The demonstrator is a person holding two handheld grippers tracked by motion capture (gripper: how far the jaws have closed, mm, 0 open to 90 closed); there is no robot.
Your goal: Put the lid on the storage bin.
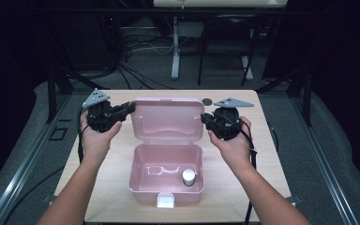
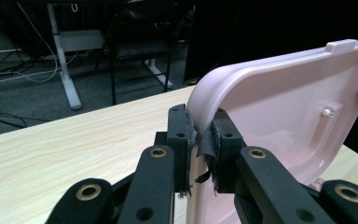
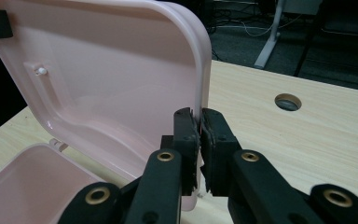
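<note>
Currently both claws grip the raised lid (image 1: 167, 119) of the pink box (image 1: 166, 180), which sits mid-bench (image 1: 262, 154) with its white latch (image 1: 166, 201) facing the person.

Left claw (image 1: 130, 107): narrow, pads pinching the lid's rounded left edge, seen close in the left gripper view (image 2: 200, 135). Right claw (image 1: 203, 117): likewise narrow, clamped on the lid's right edge (image 3: 199, 128). Lid stands roughly upright on its rear hinge. Box body holds 1 small white-capped jar (image 1: 189, 176) near the right wall.

Judgement: step in hand is swinging the lid on its hinge, most likely down to close, though the direction cannot be told from this moment.

Notes for doing it well:
1. Move both hands together along the hinge arc; uneven travel would twist the thin plastic.
2. Keep grips light but firm; the pads hold only the rim, so slip is a risk.
3. Check the jar sits below the rim before the lid lands.
4. Release only once the lid rests, then press the latch.
</note>
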